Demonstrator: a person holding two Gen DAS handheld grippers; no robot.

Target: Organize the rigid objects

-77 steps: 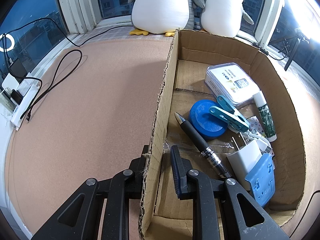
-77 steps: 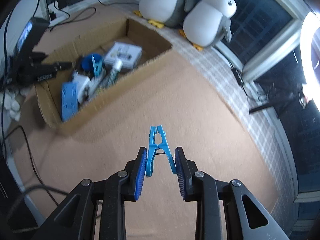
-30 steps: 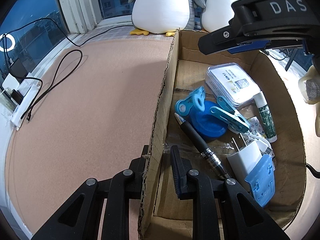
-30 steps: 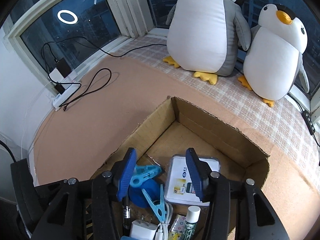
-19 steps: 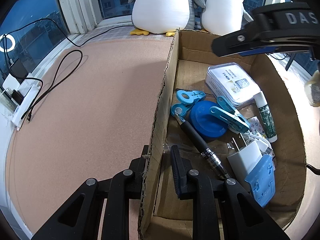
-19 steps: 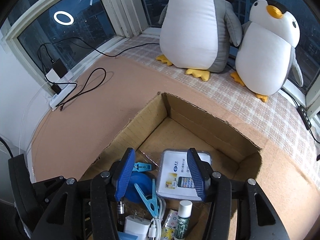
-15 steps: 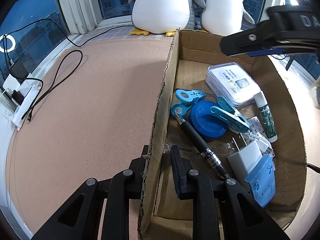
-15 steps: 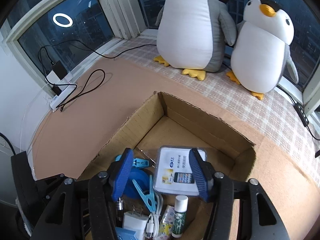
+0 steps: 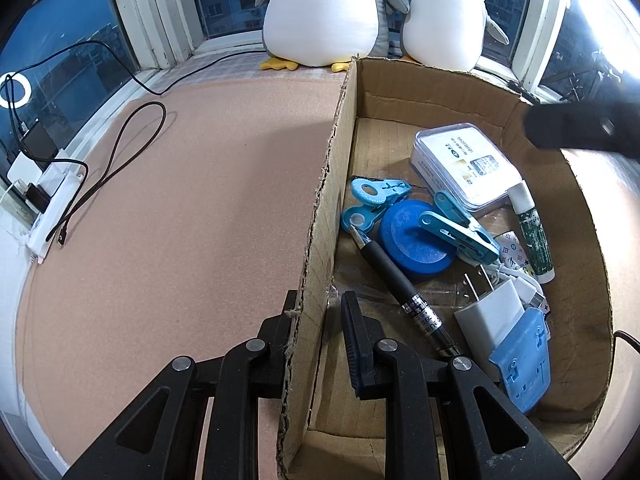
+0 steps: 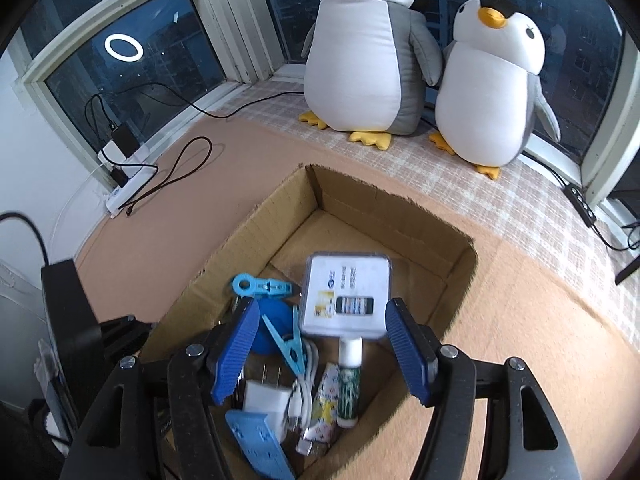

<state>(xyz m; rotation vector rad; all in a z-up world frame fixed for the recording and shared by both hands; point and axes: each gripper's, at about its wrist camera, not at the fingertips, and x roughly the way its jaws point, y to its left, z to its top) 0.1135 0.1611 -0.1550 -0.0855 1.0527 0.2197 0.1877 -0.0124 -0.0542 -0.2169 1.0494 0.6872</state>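
A cardboard box (image 9: 400,80) holds several items: a light blue clothespin (image 9: 372,200) just dropped in, a second blue clothespin (image 9: 460,228), a blue disc (image 9: 412,240), a black pen (image 9: 400,280), a white case (image 9: 464,164), a glue stick (image 9: 532,232), a white charger (image 9: 492,316) and a blue plastic piece (image 9: 520,360). My left gripper (image 9: 316,308) is shut on the box's left wall. My right gripper (image 10: 320,340) is open and empty above the box (image 10: 400,216); the clothespin (image 10: 260,286) lies below it.
Two plush penguins (image 9: 320,8) (image 10: 488,84) stand behind the box by the window. A power strip with black cables (image 9: 44,184) lies at the left edge of the cork surface (image 9: 180,200). My right gripper shows as a dark shape (image 9: 580,128) at the right.
My right gripper carried the light blue clothespin over the box, opened and let it fall in beside the blue disc, then drew back to the right. The left gripper has not moved.
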